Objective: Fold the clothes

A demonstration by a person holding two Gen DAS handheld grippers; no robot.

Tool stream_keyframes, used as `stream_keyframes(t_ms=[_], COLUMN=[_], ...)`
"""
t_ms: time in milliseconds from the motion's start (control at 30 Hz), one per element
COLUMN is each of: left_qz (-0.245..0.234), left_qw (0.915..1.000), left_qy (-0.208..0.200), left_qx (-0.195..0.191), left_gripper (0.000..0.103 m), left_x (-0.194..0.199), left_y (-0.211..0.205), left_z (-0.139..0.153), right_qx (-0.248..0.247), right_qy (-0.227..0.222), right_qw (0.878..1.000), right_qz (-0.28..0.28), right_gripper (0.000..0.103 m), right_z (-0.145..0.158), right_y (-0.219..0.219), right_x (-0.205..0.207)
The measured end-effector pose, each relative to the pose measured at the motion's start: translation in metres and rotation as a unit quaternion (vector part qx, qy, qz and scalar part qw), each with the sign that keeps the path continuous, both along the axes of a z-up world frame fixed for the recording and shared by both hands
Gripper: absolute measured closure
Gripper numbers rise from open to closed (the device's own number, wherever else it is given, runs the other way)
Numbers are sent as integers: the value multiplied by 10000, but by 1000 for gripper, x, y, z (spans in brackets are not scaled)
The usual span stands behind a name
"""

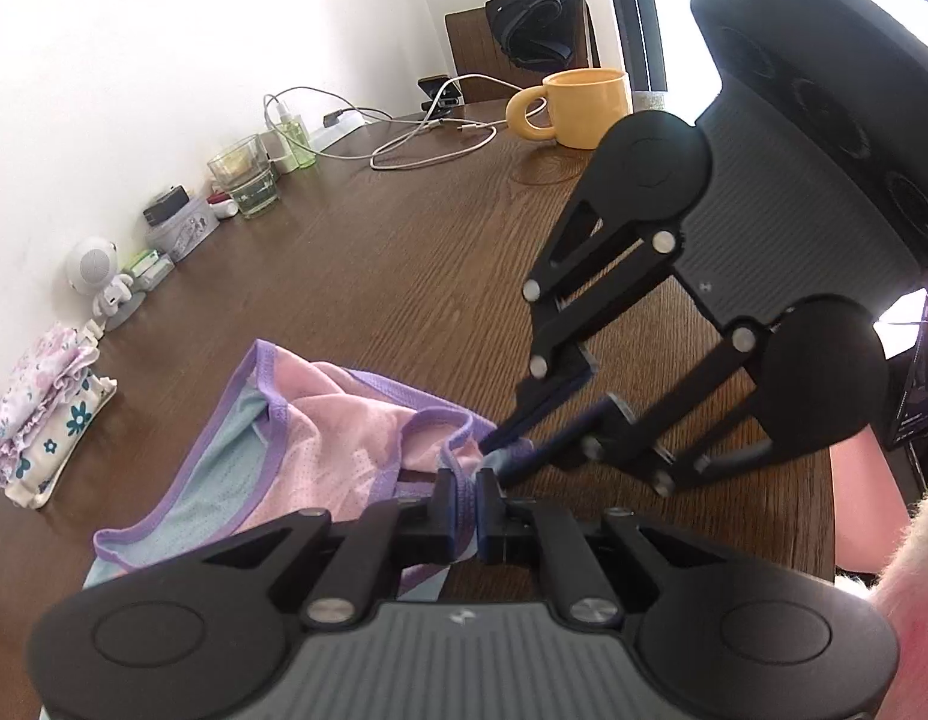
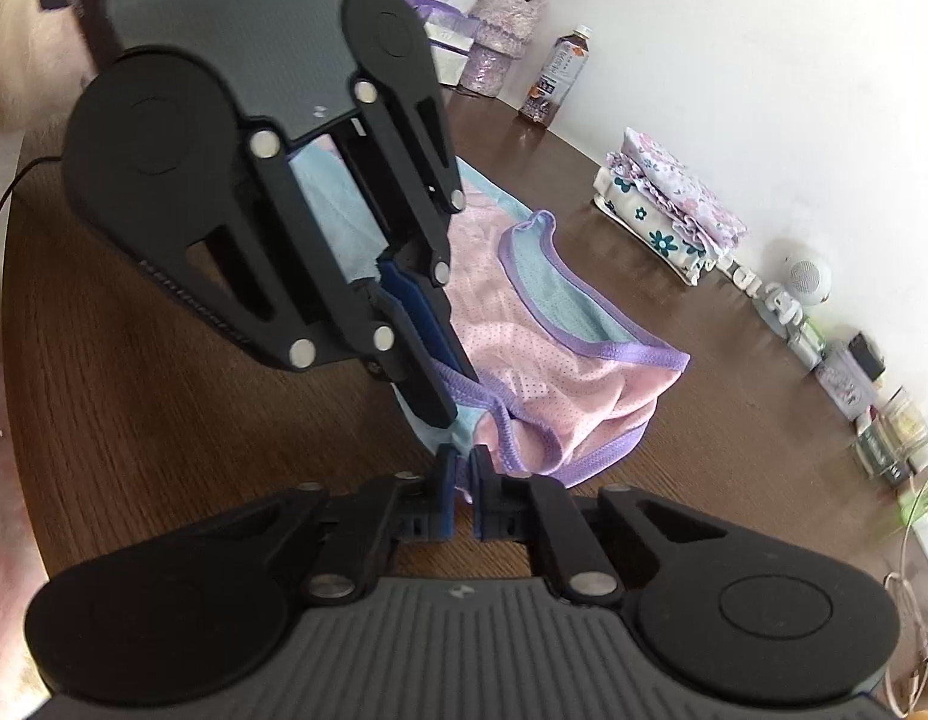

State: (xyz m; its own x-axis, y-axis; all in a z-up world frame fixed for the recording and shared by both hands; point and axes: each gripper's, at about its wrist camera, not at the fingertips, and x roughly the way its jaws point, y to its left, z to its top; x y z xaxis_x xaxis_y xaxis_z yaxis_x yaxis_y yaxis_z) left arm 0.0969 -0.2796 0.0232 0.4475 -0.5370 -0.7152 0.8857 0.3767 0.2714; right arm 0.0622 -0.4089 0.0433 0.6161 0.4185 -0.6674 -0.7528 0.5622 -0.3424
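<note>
A pair of pink mesh briefs (image 1: 338,438) (image 2: 554,372), with purple trim and a light-blue lining, lies crumpled on the brown wooden table (image 1: 404,276). My left gripper (image 1: 467,510) (image 2: 458,399) is shut on the purple waistband at the garment's near corner. Right beside it, my right gripper (image 2: 462,492) (image 1: 503,450) is also shut on the same trimmed edge, and purple fabric shows between its blue pads. The two pairs of fingertips sit a few centimetres apart. The pinched corner is lifted slightly, while the rest of the briefs rests on the table.
A folded stack of floral clothes (image 1: 38,414) (image 2: 668,204) sits by the wall. Along the wall stand a white robot figurine (image 1: 101,276), a glass (image 1: 248,180), a bottle (image 2: 554,78) and a vase (image 2: 500,36). A yellow mug (image 1: 584,105) and a white cable (image 1: 428,144) lie farther back.
</note>
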Motion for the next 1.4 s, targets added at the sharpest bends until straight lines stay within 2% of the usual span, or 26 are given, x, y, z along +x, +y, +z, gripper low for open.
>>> stream_keyframes(t_ms=[167,267,300,333,367,533,667,767,900,1000,1067,1167,1200,1233,1267,1333,1400], left_qz=[171,253,229,204,191,367,446,568,685,638,646,678,681,663,650,660,672], left_qw=[9990,9978,9979,9980,9984,9986,9987,9980,9963,9961,9960,9964,9966,9970,9974,9976,9973], left_qy=[-271,-491,-506,-507,-475,-368,22,137,279,219,111,-1,-31,-31,-12,22,39], left_qx=[-321,-373,-343,-305,-245,-88,-229,-239,-439,-575,-608,-513,-469,-387,-312,-221,-296], left_gripper=[77,79,84,93,95,91,90,90,78,74,74,75,79,88,90,90,90], left_x=[-8,-12,-13,-13,-10,13,35,45,51,46,41,36,34,34,35,37,40], left_y=[18,27,28,28,27,17,17,19,26,36,46,64,69,73,76,82,89], left_z=[23,33,33,32,28,6,-7,-17,-20,-12,-5,-1,-1,-4,-8,-16,-21], right_qx=[562,855,926,997,1030,890,1041,1367,1775,1853,1692,1388,1303,1320,1377,1492,1544], right_qy=[354,582,663,745,833,1088,1252,1252,1041,1004,1034,1078,1071,1077,1088,1117,1095], right_qw=[9977,9940,9925,9909,9895,9873,9821,9762,9724,9734,9765,9794,9792,9780,9763,9725,9701], right_qz=[-146,-360,-440,-520,-571,-744,-944,-1125,-1101,-895,-847,-995,-1124,-1206,-1267,-1398,-1520], right_gripper=[99,99,99,99,99,99,95,93,93,93,93,93,93,93,93,93,93], right_z=[17,25,27,29,29,15,11,18,31,32,26,11,5,2,-1,-3,-4], right_y=[-15,-27,-30,-34,-37,-38,-43,-52,-49,-32,-18,-4,-4,-6,-7,-10,-11], right_x=[16,37,45,53,61,82,82,82,73,71,73,78,79,80,80,79,76])
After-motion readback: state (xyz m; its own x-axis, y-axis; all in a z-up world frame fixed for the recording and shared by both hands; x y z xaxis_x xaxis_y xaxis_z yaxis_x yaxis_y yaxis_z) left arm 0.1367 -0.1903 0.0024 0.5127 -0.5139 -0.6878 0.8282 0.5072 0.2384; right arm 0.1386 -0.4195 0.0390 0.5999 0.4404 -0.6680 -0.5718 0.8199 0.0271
